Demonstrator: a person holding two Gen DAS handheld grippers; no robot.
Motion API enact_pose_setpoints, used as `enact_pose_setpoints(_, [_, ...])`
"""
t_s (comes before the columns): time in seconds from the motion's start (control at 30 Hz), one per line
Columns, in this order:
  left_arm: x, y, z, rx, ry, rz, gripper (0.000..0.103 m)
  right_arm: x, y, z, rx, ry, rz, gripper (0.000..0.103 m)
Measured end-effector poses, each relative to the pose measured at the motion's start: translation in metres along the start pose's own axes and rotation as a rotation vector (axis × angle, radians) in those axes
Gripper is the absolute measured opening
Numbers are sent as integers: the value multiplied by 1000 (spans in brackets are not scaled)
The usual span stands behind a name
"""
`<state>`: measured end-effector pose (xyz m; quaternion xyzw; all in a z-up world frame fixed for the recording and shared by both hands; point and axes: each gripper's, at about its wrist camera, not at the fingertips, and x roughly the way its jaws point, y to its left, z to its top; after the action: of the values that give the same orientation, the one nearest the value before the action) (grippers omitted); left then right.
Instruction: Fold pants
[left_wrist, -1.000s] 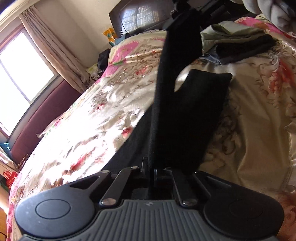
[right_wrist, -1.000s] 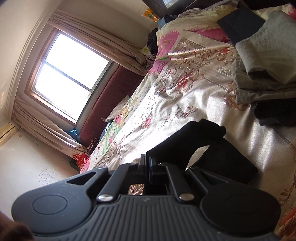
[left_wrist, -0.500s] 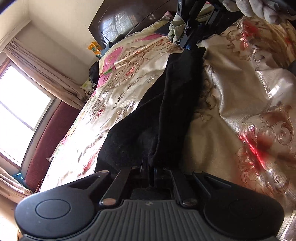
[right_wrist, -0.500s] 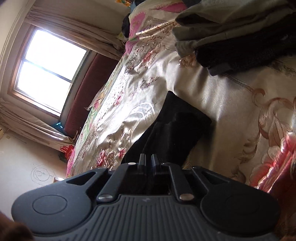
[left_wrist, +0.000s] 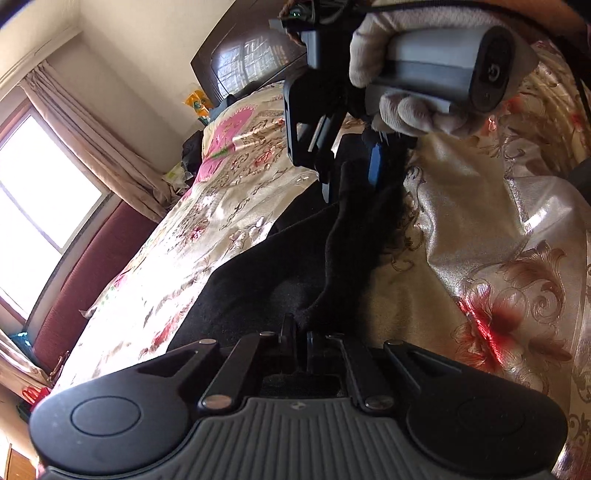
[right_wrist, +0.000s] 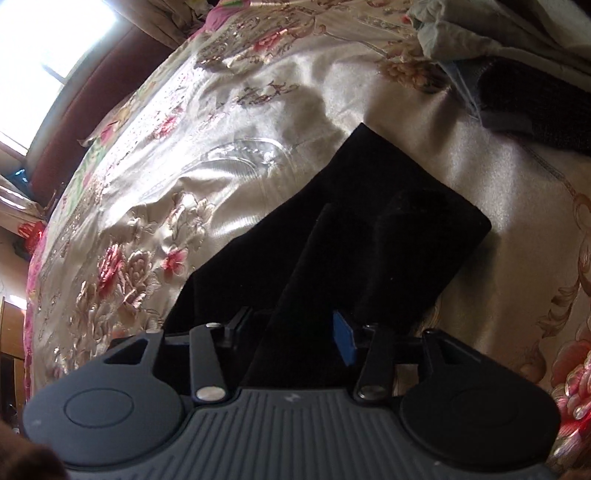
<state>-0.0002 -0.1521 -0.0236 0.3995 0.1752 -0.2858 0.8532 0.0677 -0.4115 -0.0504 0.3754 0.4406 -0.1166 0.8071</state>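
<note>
- Black soft-fabric pants (left_wrist: 258, 280) lie on a bed with a cream satin floral-embroidered bedspread (left_wrist: 480, 229), partly folded; in the right wrist view the flat folded end (right_wrist: 388, 206) rests on the spread.
- Left claw (left_wrist: 301, 334): fingers pressed together, pinching a raised ridge of the black pants that runs away toward the right claw.
- Right claw (right_wrist: 291, 328): fingers spread apart, a blue pad (right_wrist: 343, 341) showing on one; a fold of the pants lies between them, not clamped.
- In the left wrist view the right claw (left_wrist: 351, 173) sits low over the far end of the pants, held by a white-gloved hand (left_wrist: 399, 96).
- Stack of folded grey and dark clothes (right_wrist: 517, 74) lies near, apart from the pants.
- Bright window (left_wrist: 33, 206) with beige curtains beyond the bed.
</note>
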Motion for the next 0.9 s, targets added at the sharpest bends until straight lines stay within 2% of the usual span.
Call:
enact_pose_setpoints(0.03, [0, 2, -1, -7, -3, -1, 23, 2, 1, 0, -5, -9, -14, 43])
enact_pose_setpoints(0.07, [0, 4, -2, -13, -6, -2, 23, 1, 2, 0, -10, -20, -29, 33])
enact_pose_setpoints(0.1, [-1, 7, -3, -20, -8, -2, 23, -1, 2, 1, -20, -29, -29, 16])
enact_pose_setpoints(0.13, [-2, 12, -3, -28, -11, 0, 23, -5, 3, 3, -32, -34, -13, 7])
enact_pose_setpoints(0.17, [-2, 16, -3, -32, -14, 5, 23, -8, 2, 6, -23, -30, 8, 3])
enact_pose_setpoints(0.2, [-2, 22, -3, -37, -18, 17, 23, -13, 2, 10, -13, -29, 35, 3])
enact_pose_setpoints(0.3, [-7, 43, 1, -64, -30, 73, 23, -42, 12, 21, -10, -108, 181, 3])
enact_pose_setpoints(0.43, [-25, 67, 6, -96, -66, 171, 23, -96, 20, 27, -8, -268, 483, 3])
enact_pose_setpoints(0.5, [-28, 62, 5, -75, -68, 186, 23, -108, 8, 21, 5, -311, 538, 3])
enact_pose_setpoints(0.57, [-22, 44, 1, -25, -54, 159, 23, -100, -13, 10, 27, -317, 478, 3])
enact_pose_setpoints(0.67, [-6, 4, -8, 83, -11, 55, 23, -62, -58, -4, 127, -238, 314, 3])
enact_pose_setpoints(0.73, [0, -20, -11, 156, 8, 26, 23, -44, -86, -13, 198, -209, 236, 3])
enact_pose_setpoints(0.8, [0, -31, -11, 187, 10, 22, 23, -38, -102, -19, 242, -201, 239, 3])
enact_pose_setpoints(0.9, [3, -24, -5, 165, 25, 8, 23, -42, -103, -20, 233, -223, 259, 3])
